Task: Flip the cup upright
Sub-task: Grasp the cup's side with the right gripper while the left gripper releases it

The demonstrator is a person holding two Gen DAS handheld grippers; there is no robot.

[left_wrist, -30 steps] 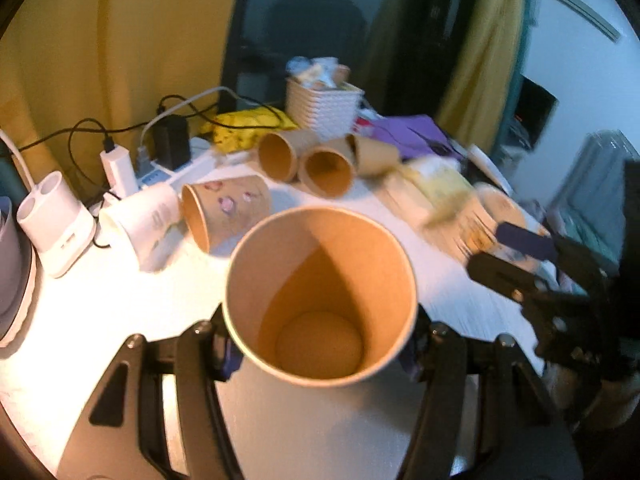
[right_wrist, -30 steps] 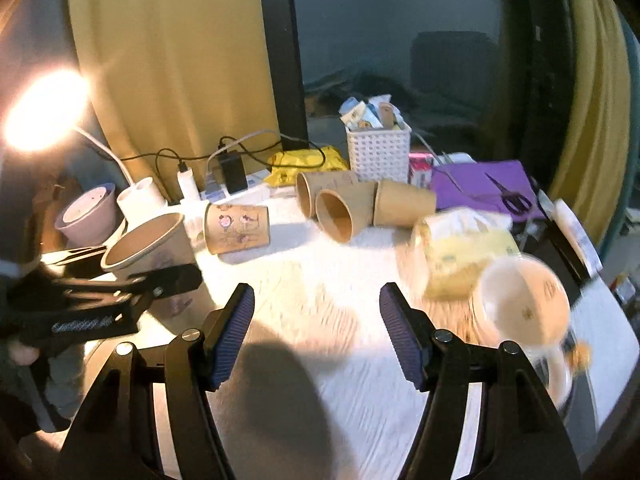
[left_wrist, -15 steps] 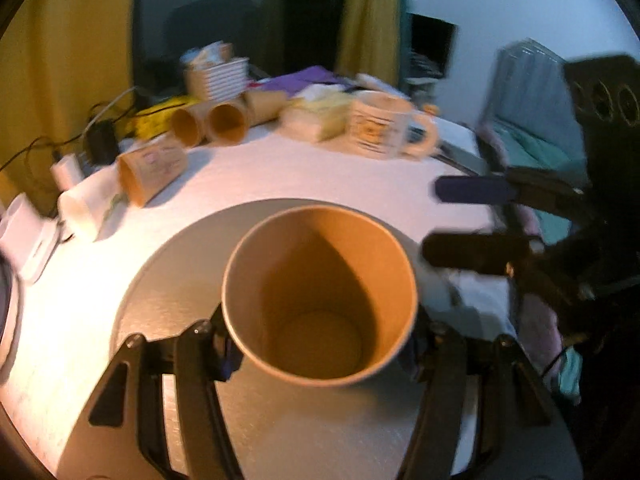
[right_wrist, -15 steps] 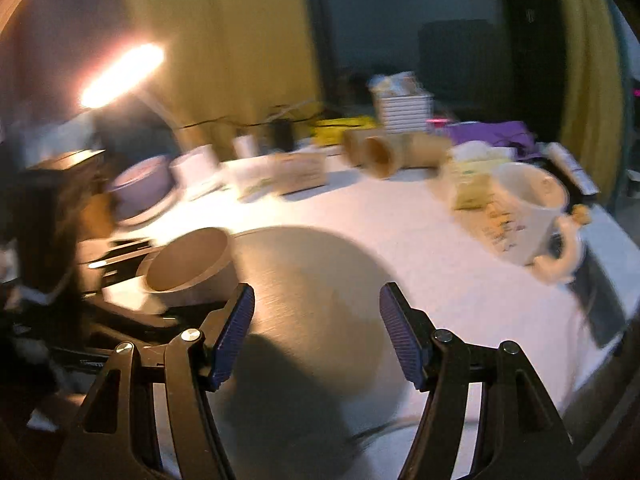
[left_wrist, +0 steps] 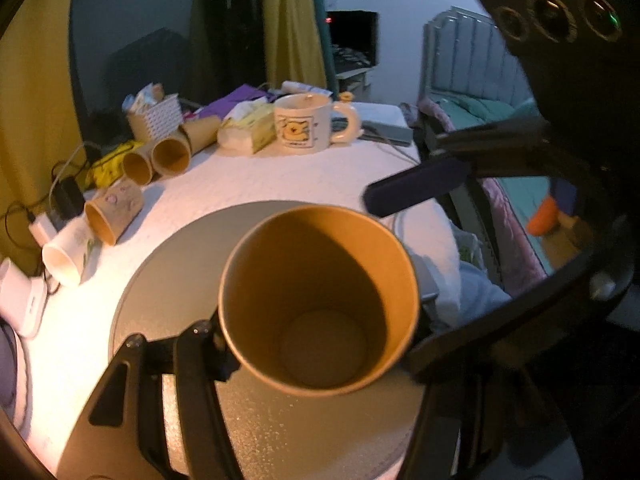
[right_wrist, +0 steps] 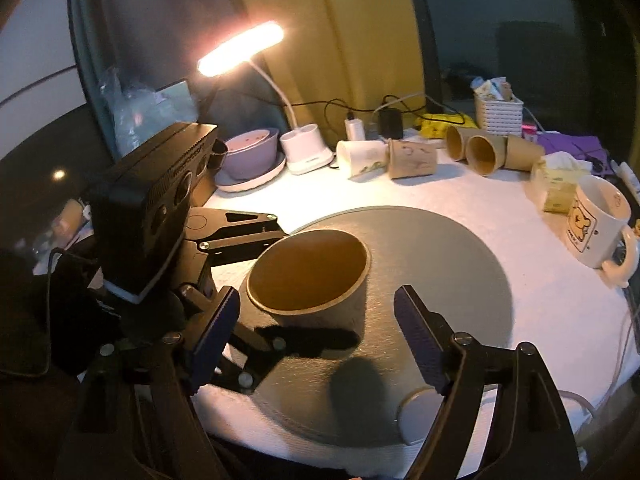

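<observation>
My left gripper [left_wrist: 320, 344] is shut on a brown paper cup [left_wrist: 319, 294], held upright with its mouth up over a round grey mat [left_wrist: 172, 276]. In the right wrist view the same cup [right_wrist: 310, 276] sits at the mat's [right_wrist: 448, 264] left side, with the left gripper [right_wrist: 280, 292] clamped on it from the left. My right gripper [right_wrist: 316, 336] is open and empty, its fingers on either side just in front of the cup. One right finger [left_wrist: 416, 186] shows beyond the cup in the left wrist view.
Several paper cups [right_wrist: 412, 159] lie on their sides at the back of the white table [right_wrist: 540, 308]. A white mug [right_wrist: 596, 220], a tissue pack [right_wrist: 558, 184], a white basket [right_wrist: 498, 114], a lit desk lamp [right_wrist: 240, 50] and bowls [right_wrist: 250, 152] stand around.
My left gripper has carried the cup toward me, from near the lying cups to over the grey mat. My right gripper has swung left and now faces the cup closely.
</observation>
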